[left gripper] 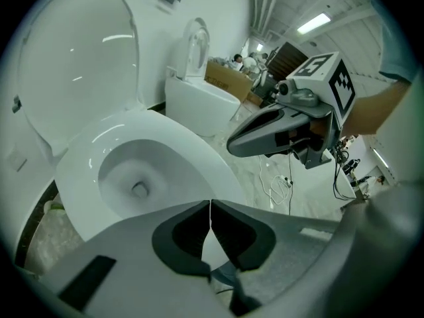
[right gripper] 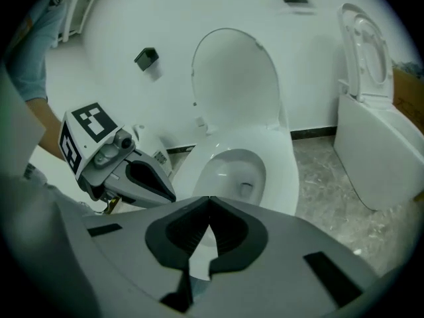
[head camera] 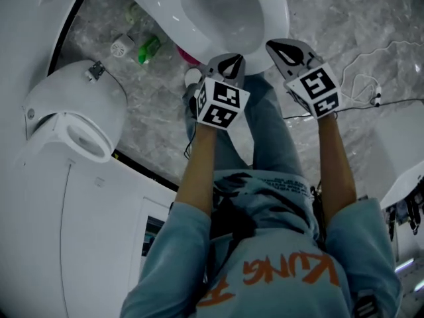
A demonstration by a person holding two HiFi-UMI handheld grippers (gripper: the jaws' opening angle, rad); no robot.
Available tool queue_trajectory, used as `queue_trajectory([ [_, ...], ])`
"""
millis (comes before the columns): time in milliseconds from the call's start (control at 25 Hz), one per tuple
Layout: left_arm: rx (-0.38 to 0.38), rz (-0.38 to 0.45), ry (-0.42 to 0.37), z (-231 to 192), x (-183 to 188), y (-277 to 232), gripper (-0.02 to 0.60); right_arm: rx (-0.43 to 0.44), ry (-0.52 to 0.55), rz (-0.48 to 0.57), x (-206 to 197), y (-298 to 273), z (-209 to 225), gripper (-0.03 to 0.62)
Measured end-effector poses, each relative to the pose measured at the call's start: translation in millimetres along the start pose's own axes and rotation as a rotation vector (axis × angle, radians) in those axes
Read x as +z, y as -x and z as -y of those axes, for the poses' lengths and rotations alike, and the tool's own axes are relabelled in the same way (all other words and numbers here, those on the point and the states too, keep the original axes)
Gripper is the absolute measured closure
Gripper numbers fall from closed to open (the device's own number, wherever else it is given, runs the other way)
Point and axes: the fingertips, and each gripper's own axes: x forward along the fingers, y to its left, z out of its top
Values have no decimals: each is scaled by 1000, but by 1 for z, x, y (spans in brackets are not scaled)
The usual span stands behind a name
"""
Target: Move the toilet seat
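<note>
A white toilet stands with its seat and lid (left gripper: 73, 65) (right gripper: 235, 78) raised against the wall, leaving the bowl (head camera: 225, 12) (left gripper: 139, 171) (right gripper: 235, 171) uncovered. In the head view both grippers hover just in front of the bowl's near rim. My left gripper (head camera: 230, 59) (left gripper: 211, 211) (right gripper: 171, 194) is shut with nothing in it. To its right, level with it, my right gripper (head camera: 271, 44) (right gripper: 210, 207) (left gripper: 232, 146) is also shut and empty. Neither touches the toilet.
A second toilet (head camera: 73, 114) (right gripper: 377, 131) with its lid up stands close by. A green bottle (head camera: 148, 48) and a white round cap (head camera: 122, 46) lie on the marble floor beside the bowl. White cables (head camera: 361, 85) trail on the floor to the right. Cardboard boxes (left gripper: 228, 78) stand farther back.
</note>
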Motion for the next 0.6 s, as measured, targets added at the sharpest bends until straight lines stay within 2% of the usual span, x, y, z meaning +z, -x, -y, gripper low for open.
queue_trajectory([
  [200,-49,-68,-55,15,-26,-28,577,161,215,-141,-30,-30,-18,592],
  [360,-63,-100,-90,26,-42,-46,562,303,399,-297,-66,-42,-32,459],
  [480,-85,-141,-129,31,-53,-55,456,393,572,-421,-92,-47,-40,387],
  [600,-104,-192,-199,35,-65,-63,390,452,777,-558,-119,-51,-39,308],
])
